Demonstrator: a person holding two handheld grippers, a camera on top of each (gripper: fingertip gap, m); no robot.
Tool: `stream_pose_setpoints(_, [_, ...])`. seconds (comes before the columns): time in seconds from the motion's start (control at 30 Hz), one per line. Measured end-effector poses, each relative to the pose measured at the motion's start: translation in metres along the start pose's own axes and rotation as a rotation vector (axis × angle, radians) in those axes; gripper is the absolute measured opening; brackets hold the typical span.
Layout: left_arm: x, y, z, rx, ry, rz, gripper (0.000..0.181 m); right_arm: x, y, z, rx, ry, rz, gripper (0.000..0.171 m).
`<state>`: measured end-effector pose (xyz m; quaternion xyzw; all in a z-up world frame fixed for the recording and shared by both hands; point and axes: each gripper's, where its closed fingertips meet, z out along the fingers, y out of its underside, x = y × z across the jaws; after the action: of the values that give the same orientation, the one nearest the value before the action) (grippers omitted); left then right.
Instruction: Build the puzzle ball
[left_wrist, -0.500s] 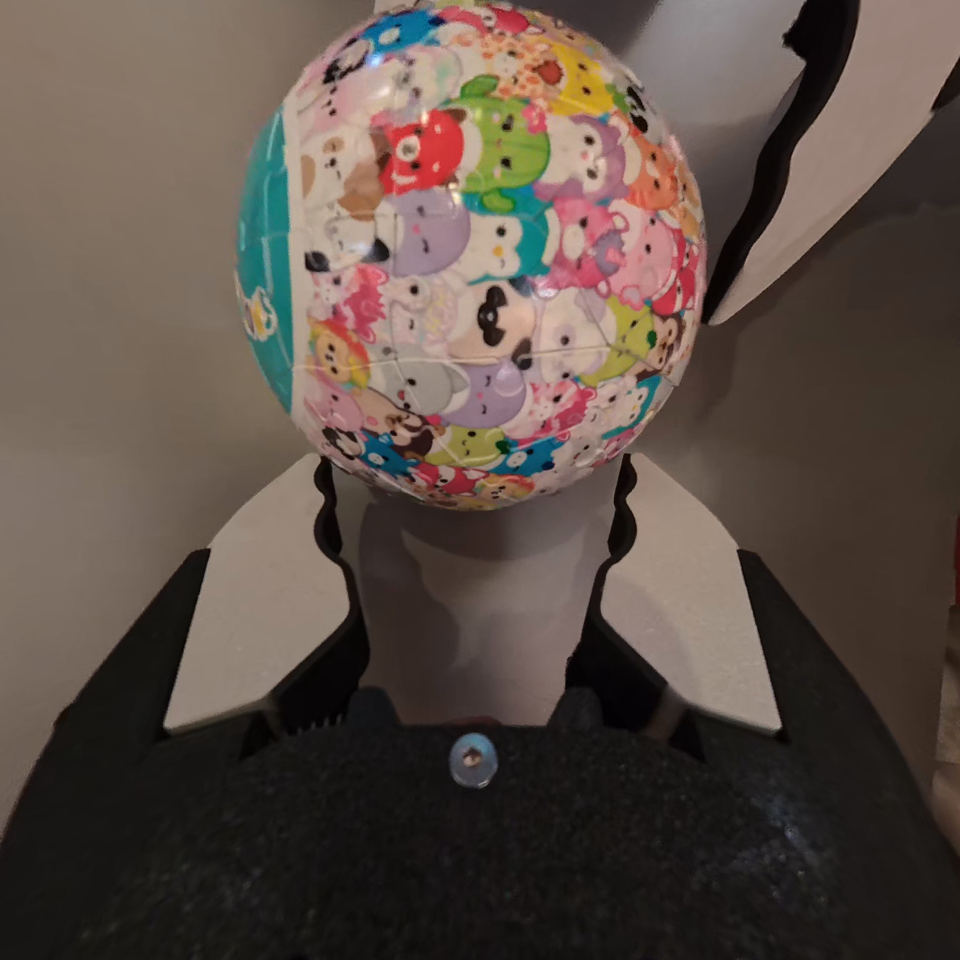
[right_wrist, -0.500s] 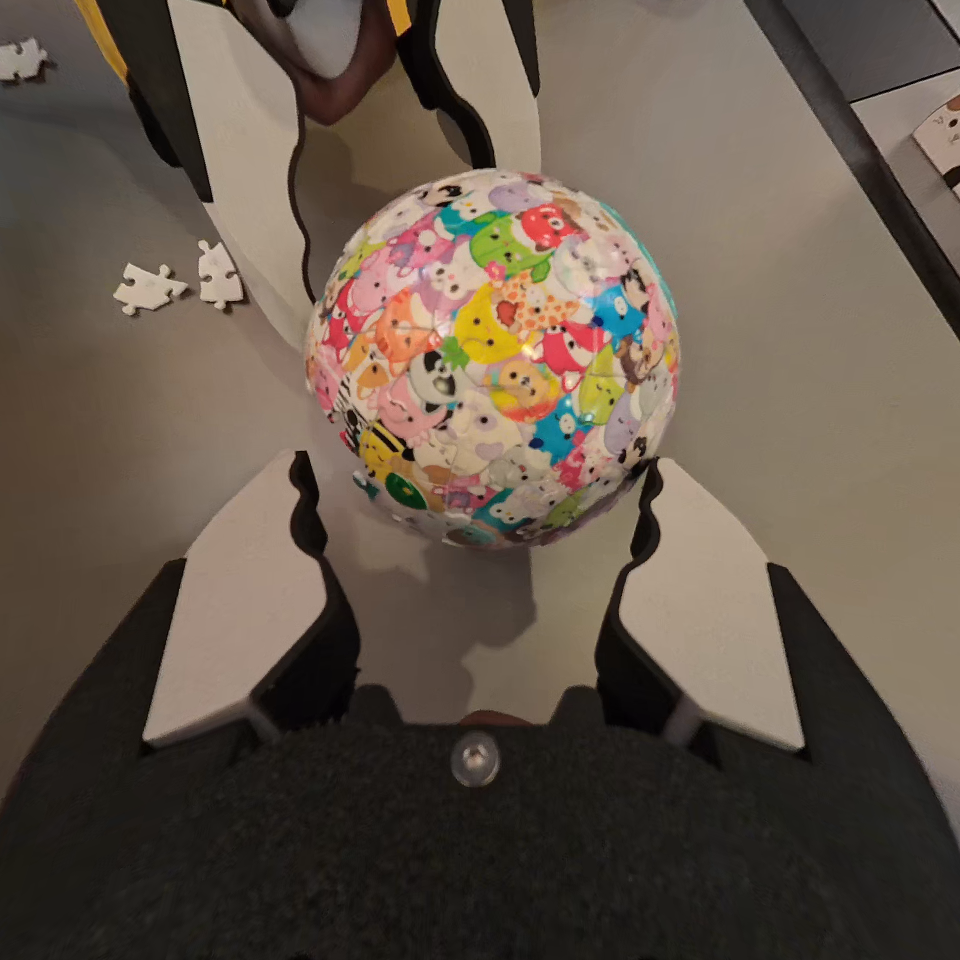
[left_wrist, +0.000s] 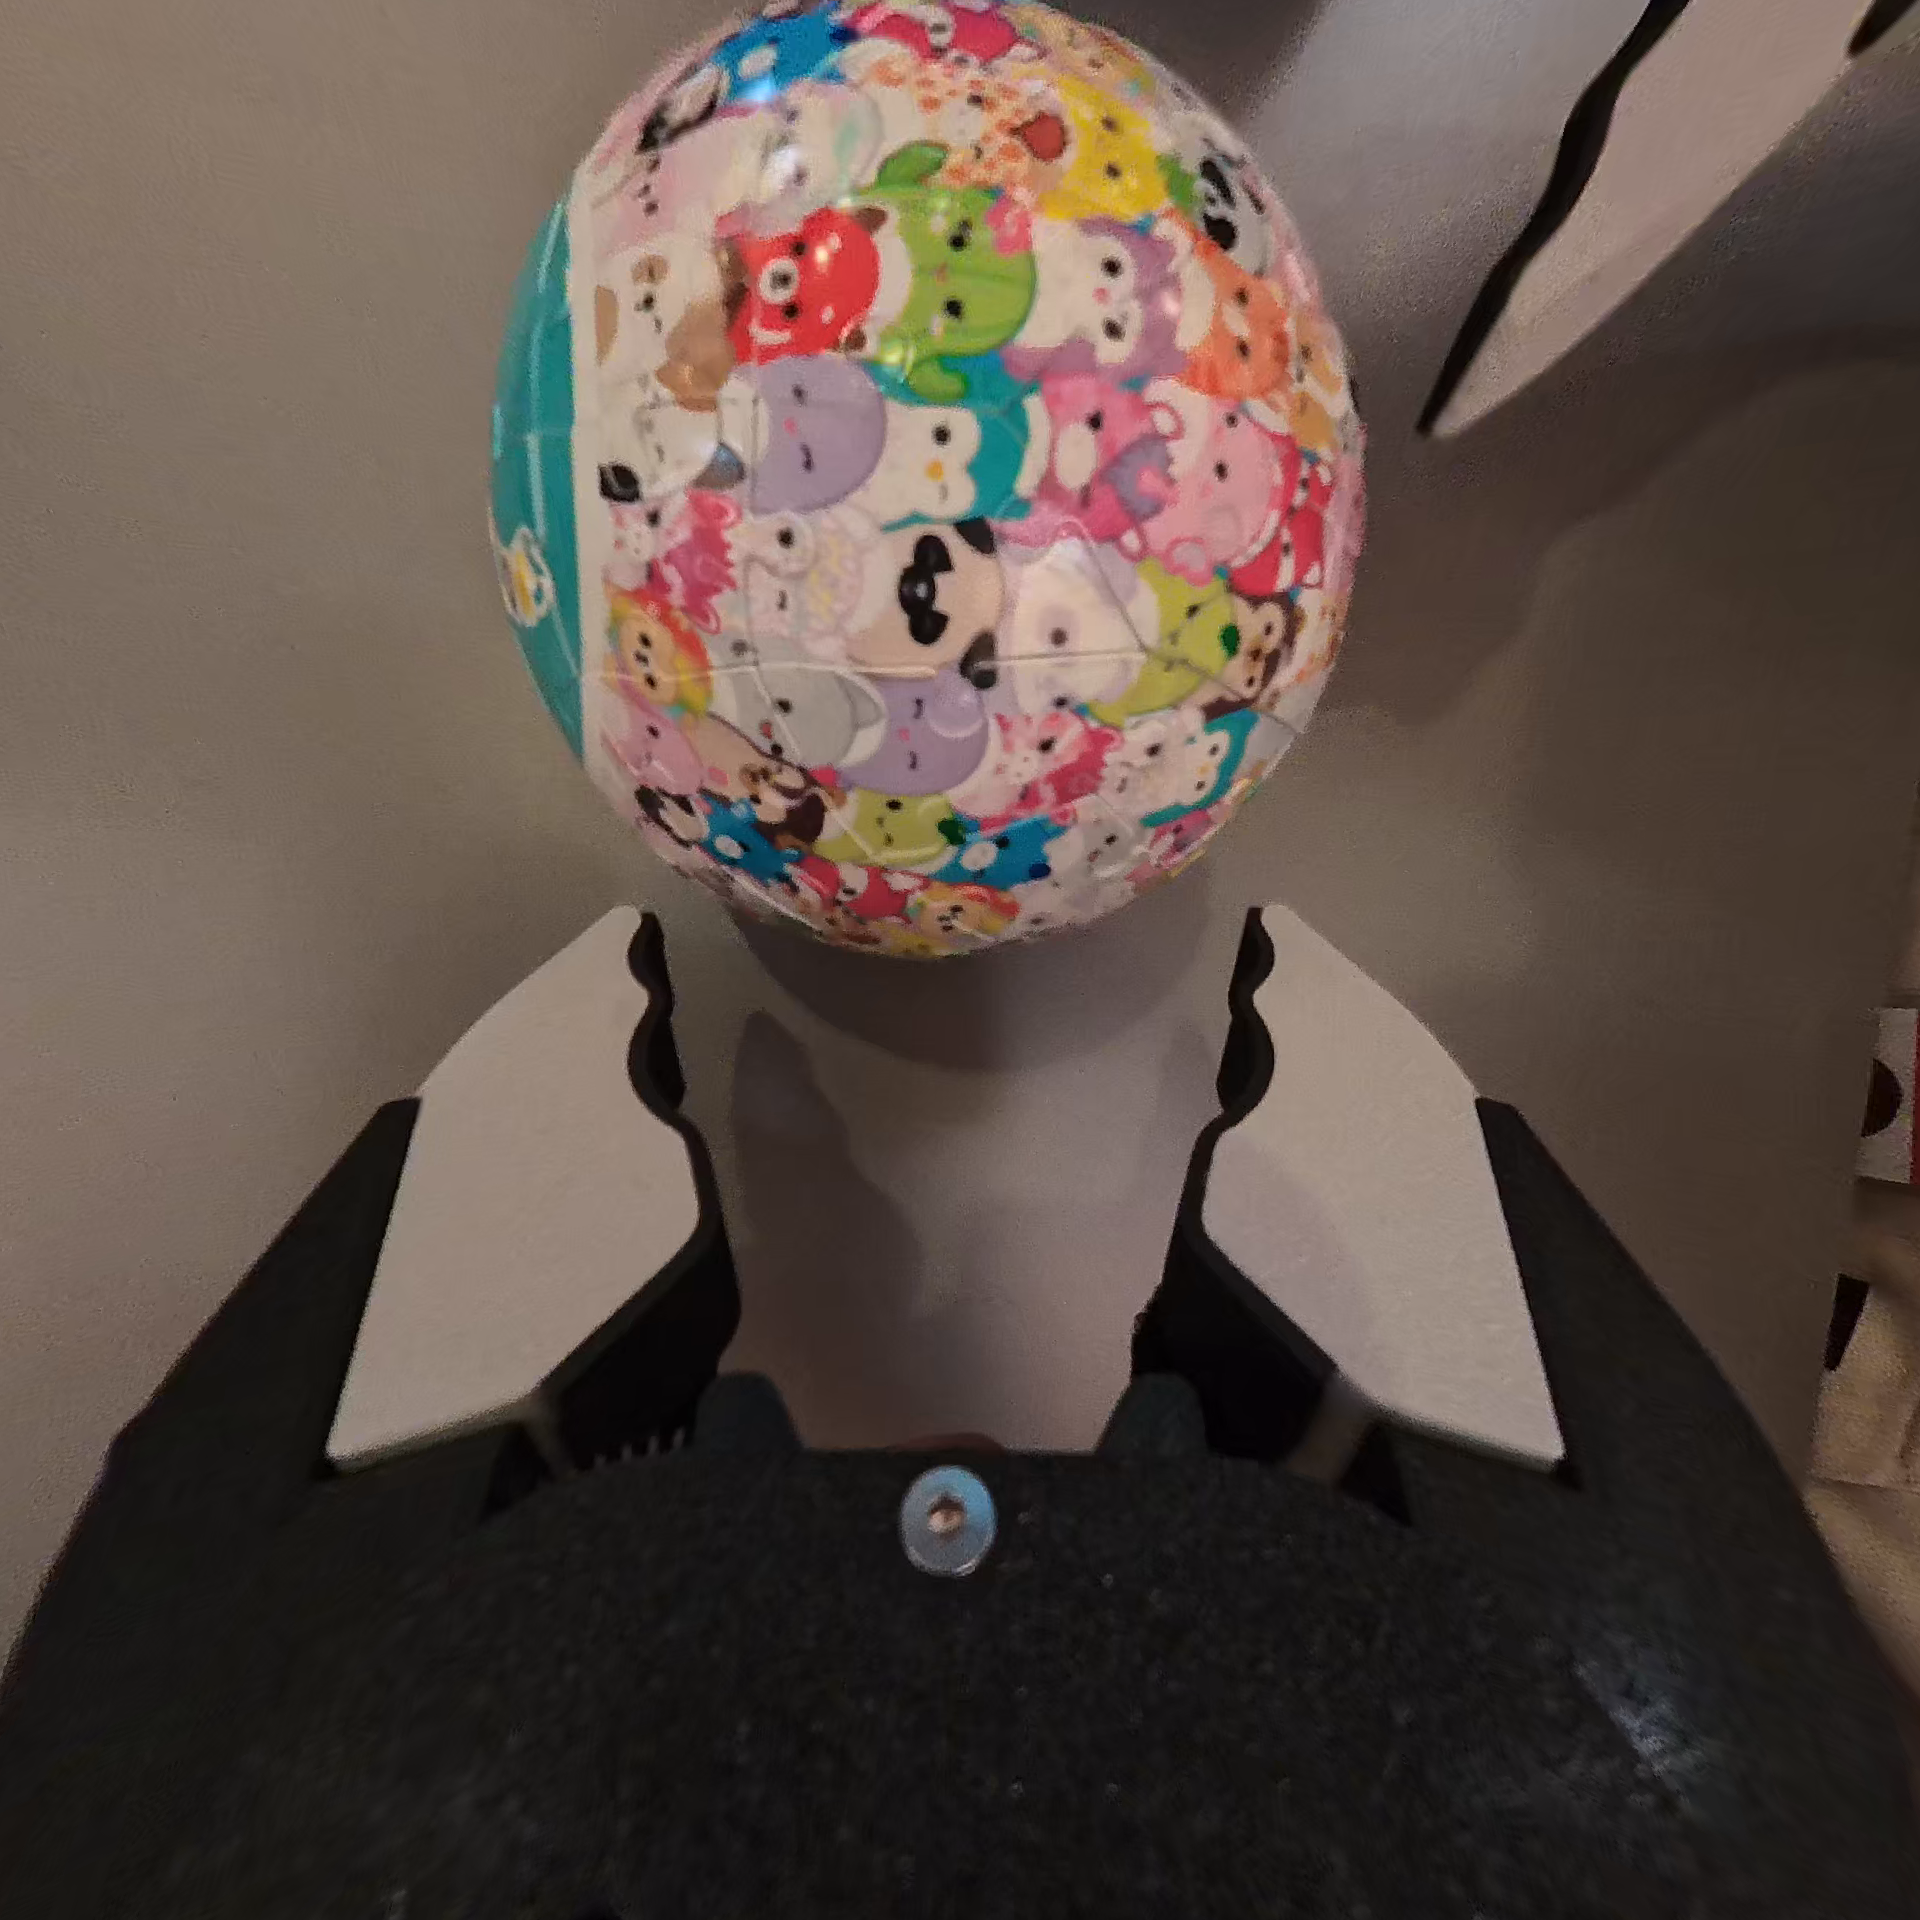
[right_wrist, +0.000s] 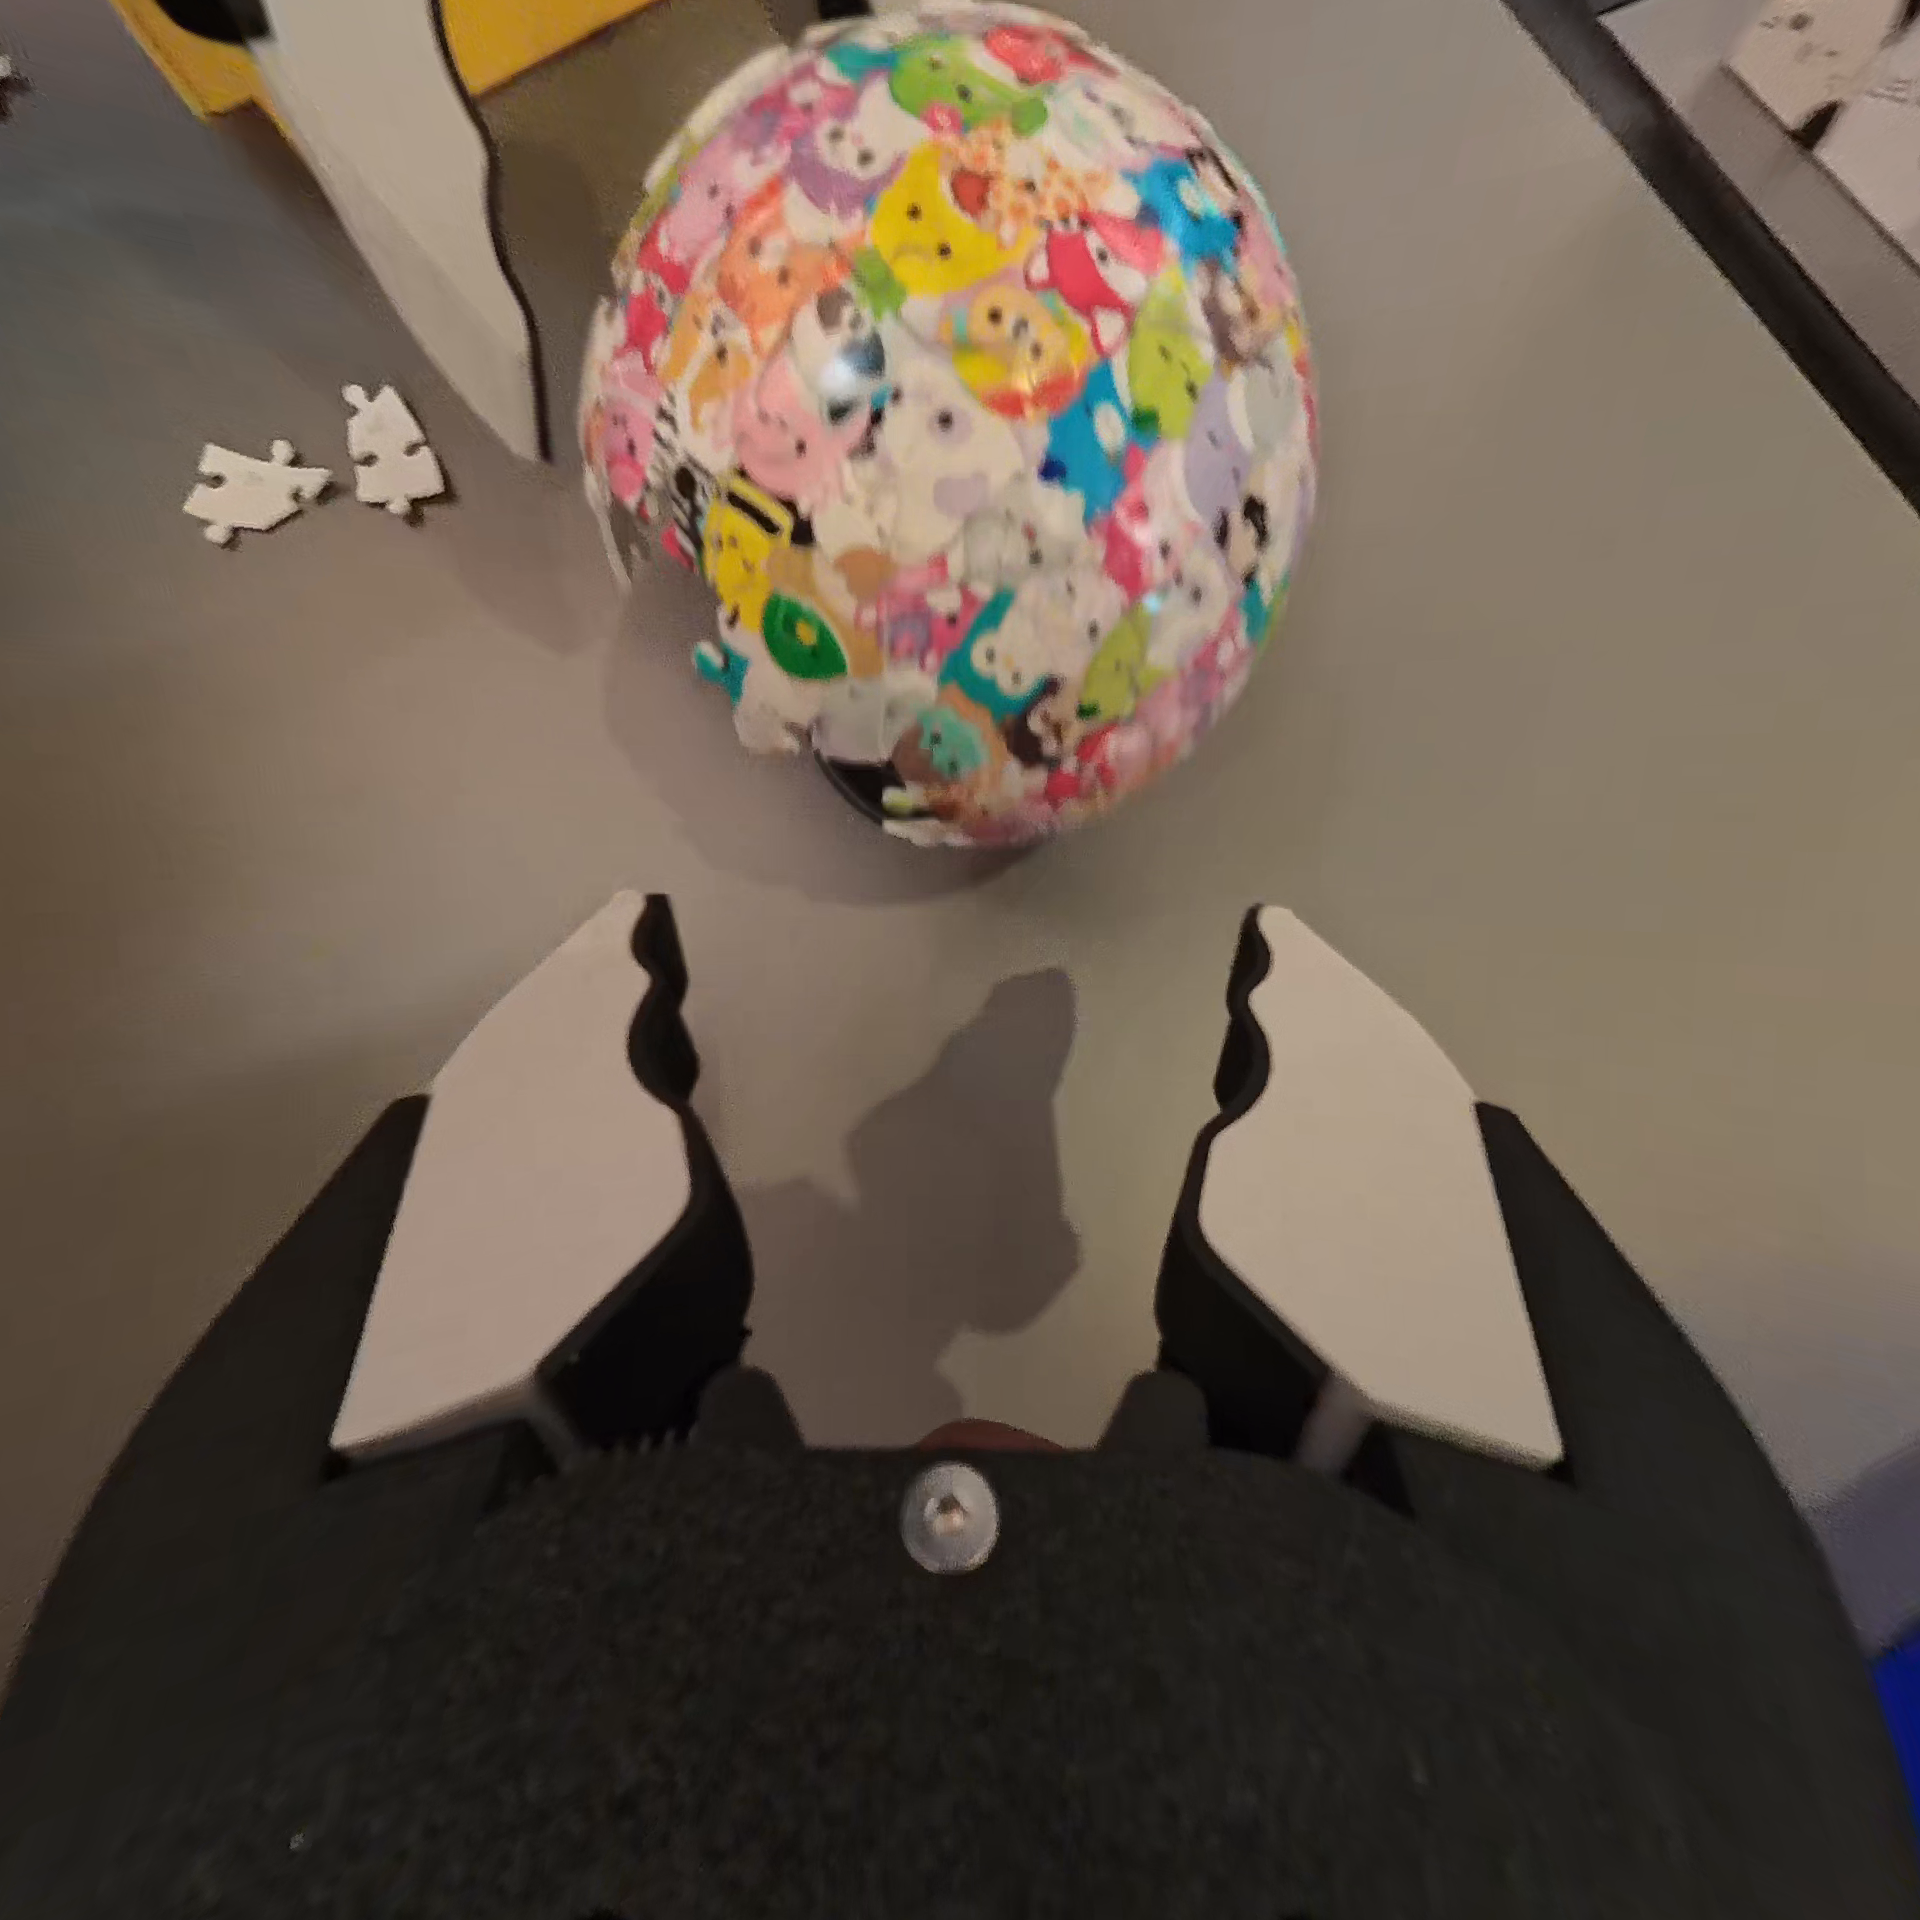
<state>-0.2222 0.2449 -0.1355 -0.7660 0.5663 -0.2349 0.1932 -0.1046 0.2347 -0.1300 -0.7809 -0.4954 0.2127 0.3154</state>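
Observation:
A colourful puzzle ball (left_wrist: 925, 468) covered with cartoon animals stands on the grey table. It has a teal patch on its left side in the left wrist view. It also shows in the right wrist view (right_wrist: 945, 416), where a gap with a dark inside shows at its lower edge. My left gripper (left_wrist: 945, 935) is open and empty, just short of the ball. My right gripper (right_wrist: 945, 925) is open and empty, a little back from the ball. A finger of the other gripper (right_wrist: 416, 229) stands left of the ball in the right wrist view, and another such finger (left_wrist: 1621, 229) shows upper right in the left wrist view.
Two loose white puzzle pieces (right_wrist: 312, 468) lie face down on the table (right_wrist: 1558, 779), left of the ball. The table's dark edge (right_wrist: 1714, 229) runs along the upper right. A yellow object (right_wrist: 208, 62) sits at the upper left.
Both grippers have pulled back from the ball; their fingertips no longer flank it. The right wrist view has shifted, so the ball sits higher and farther.

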Motion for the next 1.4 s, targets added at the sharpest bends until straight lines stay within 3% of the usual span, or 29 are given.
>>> stream_pose_setpoints(0.17, [0.01,-0.004,-0.033,0.061,-0.083,0.0,0.09,-0.023,0.008,-0.021,0.16,0.107,0.164,0.054])
stream_pose_setpoints(0.33, [0.044,-0.005,-0.071,0.206,-0.23,-0.007,0.058,-0.067,0.001,-0.003,0.239,0.231,0.029,0.043])
stream_pose_setpoints(0.4, [0.062,-0.001,-0.074,0.26,-0.268,-0.015,0.058,-0.077,0.003,0.01,0.196,0.284,-0.053,0.043])
stream_pose_setpoints(0.53, [0.072,0.014,-0.061,0.281,-0.327,-0.062,0.079,-0.078,0.012,0.015,0.107,0.292,-0.115,0.056])
stream_pose_setpoints(0.63, [0.059,0.02,-0.049,0.181,-0.333,-0.045,0.09,-0.049,0.019,-0.004,0.052,0.273,-0.174,0.066])
stream_pose_setpoints(0.8, [0.004,0.013,-0.025,0.016,-0.377,0.079,0.09,0.018,0.004,-0.028,-0.086,0.255,-0.32,0.081])
stream_pose_setpoints(0.9, [-0.005,0.015,-0.006,-0.06,-0.287,0.115,0.096,0.027,0.002,-0.012,-0.197,0.136,-0.508,0.08])
stream_pose_setpoints(1.0, [-0.006,0.018,0.005,-0.096,-0.241,0.162,0.104,0.039,0.017,0.011,-0.297,0.082,-0.603,0.09])
stream_pose_setpoints(1.2, [-0.004,0.011,0.018,-0.087,-0.159,0.171,0.106,0.039,0.002,0.042,-0.203,-0.001,-0.634,0.091])
stream_pose_setpoints(1.4, [-0.007,0.006,0.017,-0.063,-0.066,0.096,0.098,0.032,-0.001,0.044,-0.213,-0.084,-0.621,0.082])
